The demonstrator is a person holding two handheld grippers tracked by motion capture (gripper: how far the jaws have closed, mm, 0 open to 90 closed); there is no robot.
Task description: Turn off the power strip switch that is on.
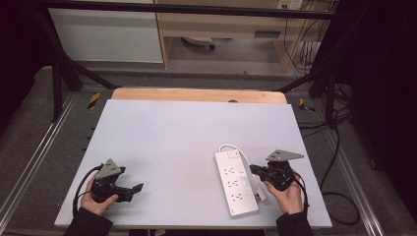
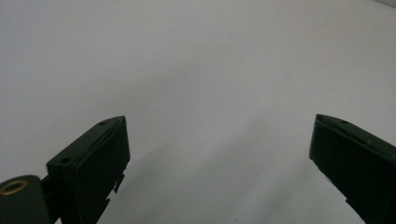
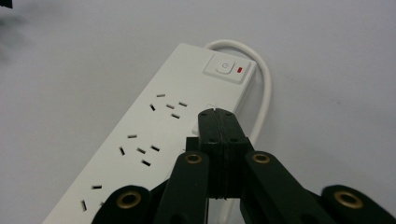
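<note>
A white power strip (image 1: 237, 183) lies on the table at the front right, its cable looping round its far end. In the right gripper view the power strip (image 3: 154, 135) shows several socket sets and a switch (image 3: 226, 68) with a red mark. My right gripper (image 1: 253, 169) hovers over the strip's right edge; in its own view the right gripper (image 3: 217, 112) has both jaws pressed together, nothing between them. My left gripper (image 1: 137, 188) rests at the front left, held by a hand. The left gripper (image 2: 219, 126) stands open over bare table.
The pale grey table top (image 1: 187, 132) has a wooden edge (image 1: 196, 94) at the back. Metal frame rails (image 1: 29, 162) run along both sides. Cables (image 1: 339, 162) trail on the floor at the right.
</note>
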